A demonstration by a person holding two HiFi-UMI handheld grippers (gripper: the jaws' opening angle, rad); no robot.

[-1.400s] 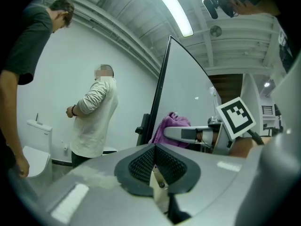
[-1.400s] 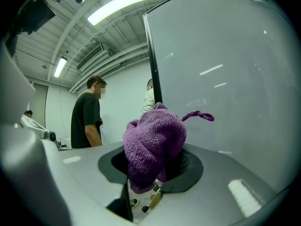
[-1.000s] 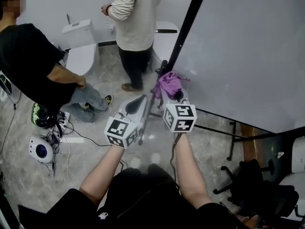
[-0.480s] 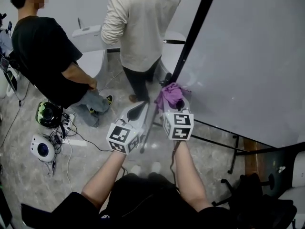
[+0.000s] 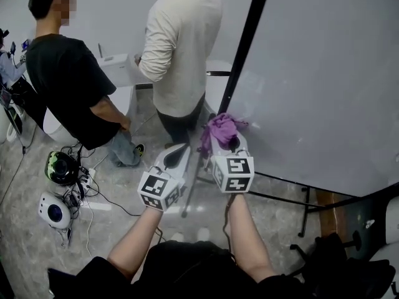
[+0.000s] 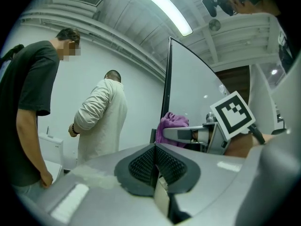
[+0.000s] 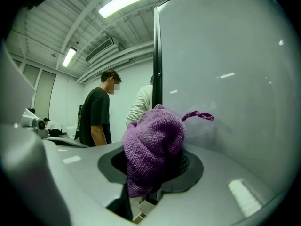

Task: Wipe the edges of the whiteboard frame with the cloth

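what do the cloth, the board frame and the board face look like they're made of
The cloth looks like soft purple textile, probably microfibre or terry: nubbly looped weave, one stray strand sticking out.
The frame is a thin, straight, smooth black strip: painted metal or plastic, can't tell which.
The board face is hard, glossy white; it mirrors the ceiling lights.

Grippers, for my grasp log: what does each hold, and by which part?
Right gripper pinches the purple cloth at its bunched lower end; left gripper holds nothing.
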